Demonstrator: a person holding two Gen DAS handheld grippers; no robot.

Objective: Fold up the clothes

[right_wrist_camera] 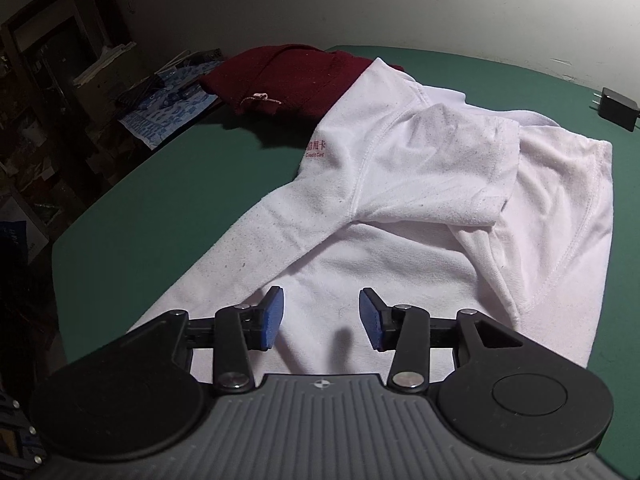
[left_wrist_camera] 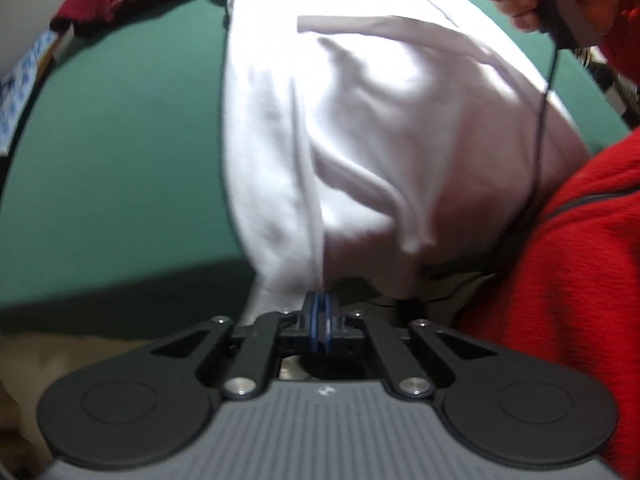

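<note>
Blue-padded and pressed together, the jaws of the left gripper (left_wrist_camera: 322,312) pinch the near hem of the white cotton T-shirt (left_wrist_camera: 360,128), and the cloth rises from the pinch in soft folds. The right gripper (right_wrist_camera: 322,316) has its blue pads (right_wrist_camera: 274,316) standing apart just above the shirt's lower body, with nothing between them; the cloth lies below, not held.

From the right wrist view, the white T-shirt spreads across the green felt tabletop (right_wrist_camera: 140,208), one short sleeve folded over the chest and small red print near the left edge. A dark red folded garment (right_wrist_camera: 288,76) sits at the far end, its edge under the white shirt's shoulder. A black plug adapter (right_wrist_camera: 618,108) lies near the table's right edge. A red fleece sleeve (left_wrist_camera: 560,260) fills the left view's right side.
</note>
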